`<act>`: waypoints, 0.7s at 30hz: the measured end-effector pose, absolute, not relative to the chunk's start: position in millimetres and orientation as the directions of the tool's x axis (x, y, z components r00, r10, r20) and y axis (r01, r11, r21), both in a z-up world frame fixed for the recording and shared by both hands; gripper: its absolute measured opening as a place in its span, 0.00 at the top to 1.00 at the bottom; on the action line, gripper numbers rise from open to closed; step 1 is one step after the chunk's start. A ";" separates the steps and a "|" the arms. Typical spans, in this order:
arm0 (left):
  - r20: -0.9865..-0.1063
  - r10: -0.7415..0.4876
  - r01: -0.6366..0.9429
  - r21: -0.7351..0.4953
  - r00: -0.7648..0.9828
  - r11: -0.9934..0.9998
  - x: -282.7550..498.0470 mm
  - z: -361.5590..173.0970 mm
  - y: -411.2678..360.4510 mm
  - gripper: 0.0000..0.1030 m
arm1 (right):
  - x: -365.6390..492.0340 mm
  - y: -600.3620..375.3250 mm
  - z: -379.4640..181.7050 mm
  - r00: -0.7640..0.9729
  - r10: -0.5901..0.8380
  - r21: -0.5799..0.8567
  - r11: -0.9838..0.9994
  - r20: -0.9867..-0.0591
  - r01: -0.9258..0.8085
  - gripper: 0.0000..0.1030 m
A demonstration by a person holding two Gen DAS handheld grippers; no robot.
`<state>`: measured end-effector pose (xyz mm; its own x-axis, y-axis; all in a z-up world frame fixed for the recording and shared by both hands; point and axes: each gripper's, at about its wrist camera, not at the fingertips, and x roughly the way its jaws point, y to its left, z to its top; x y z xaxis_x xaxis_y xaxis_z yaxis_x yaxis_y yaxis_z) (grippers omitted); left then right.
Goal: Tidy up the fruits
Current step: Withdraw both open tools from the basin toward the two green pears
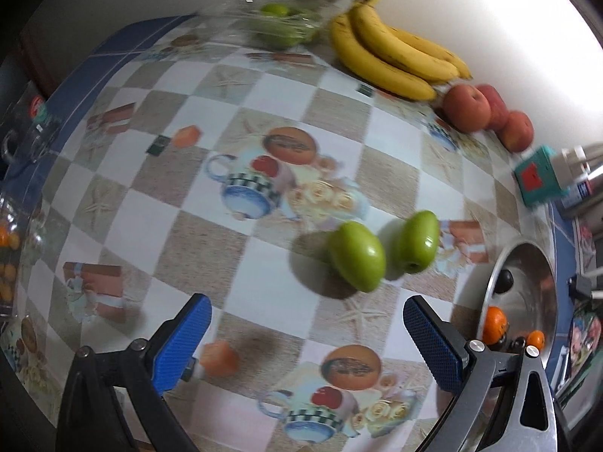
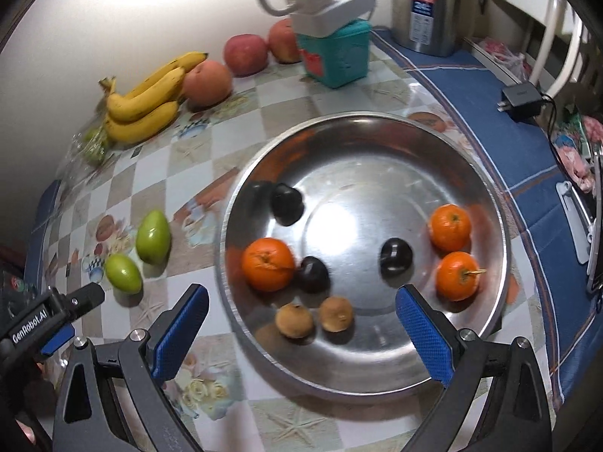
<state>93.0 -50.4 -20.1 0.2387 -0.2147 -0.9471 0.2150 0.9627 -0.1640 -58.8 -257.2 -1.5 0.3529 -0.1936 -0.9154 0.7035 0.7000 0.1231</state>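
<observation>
Two green fruits (image 1: 356, 256) (image 1: 417, 241) lie side by side on the patterned tablecloth, just beyond my open, empty left gripper (image 1: 307, 333). They also show in the right wrist view (image 2: 123, 273) (image 2: 153, 236), left of the steel bowl (image 2: 501, 226). The bowl holds three oranges (image 2: 268, 263), three dark plums (image 2: 287, 204) and two brown fruits (image 2: 294, 320). My right gripper (image 2: 301, 331) is open and empty above the bowl's near rim. Bananas (image 2: 145, 98) and red apples (image 2: 207, 83) lie by the wall.
A teal box (image 2: 335, 56) with a white power strip (image 2: 328, 3) on it and a steel kettle (image 2: 429, 3) stand at the back. A clear bag of green fruit (image 1: 279, 22) lies near the bananas. A black charger (image 2: 522, 100) sits on the blue border.
</observation>
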 end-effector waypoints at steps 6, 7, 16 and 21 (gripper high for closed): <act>-0.946 -0.223 0.162 -0.188 0.236 0.969 98.0 -20.8 -31.3 0.00 | -41.4 -234.7 -0.3 0.378 -0.161 0.135 0.753 -0.912 0.644 0.04; -0.946 -0.225 0.159 -0.191 0.233 0.969 98.2 -21.4 -30.3 0.00 | -39.7 -231.5 -0.7 0.381 -0.156 0.136 0.759 -0.912 0.637 0.04; -0.944 -0.246 0.166 -0.213 0.218 0.963 100.5 -22.2 -34.6 0.00 | -30.0 -224.9 -6.5 0.374 -0.155 0.129 0.764 -0.914 0.632 0.04; -0.940 -0.266 0.163 -0.234 0.214 0.958 107.1 -21.8 -35.9 0.00 | -24.8 -231.6 0.4 0.373 -0.175 0.127 0.743 -0.911 0.657 0.04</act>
<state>107.1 -35.9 -21.8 0.2140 -0.2659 -0.9400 0.1634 0.9584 -0.2339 -24.8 -231.6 0.4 0.3734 -0.1750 -0.9110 0.6573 0.7429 0.1267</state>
